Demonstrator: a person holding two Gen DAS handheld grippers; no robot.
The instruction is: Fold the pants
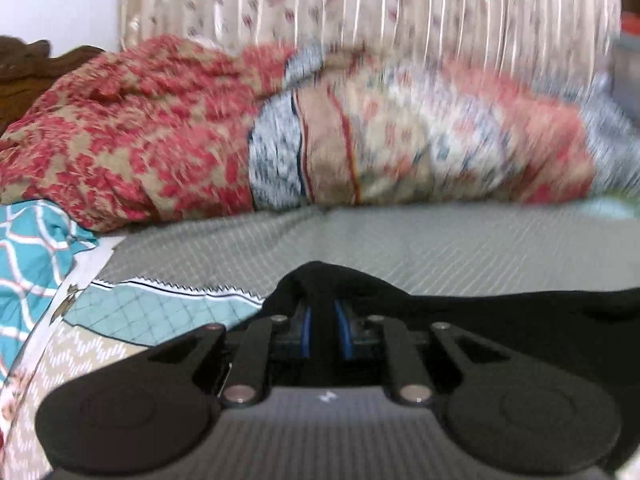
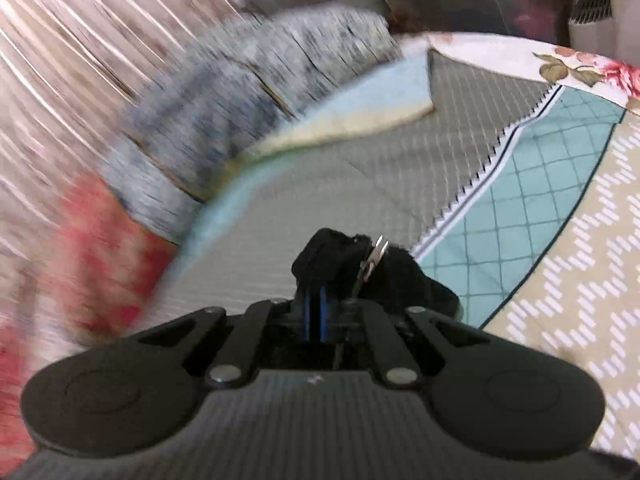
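The pants are black cloth. In the left wrist view they (image 1: pixel 520 316) stretch from my left gripper (image 1: pixel 322 300) off to the right, above the grey checked bedspread (image 1: pixel 400 240). The left gripper is shut on a bunched fold of them. In the right wrist view my right gripper (image 2: pixel 316 280) is shut on another bunch of the black pants (image 2: pixel 404 276), with a small metal clasp (image 2: pixel 374 258) showing at the bunch. The rest of the garment is hidden below both grippers.
A crumpled red, beige and blue patterned blanket (image 1: pixel 280 132) lies along the far side of the bed, against a striped curtain (image 1: pixel 400 4). A teal patterned pillow (image 1: pixel 32 248) is at the left. The bedspread's teal and beige border (image 2: pixel 560 200) runs at the right.
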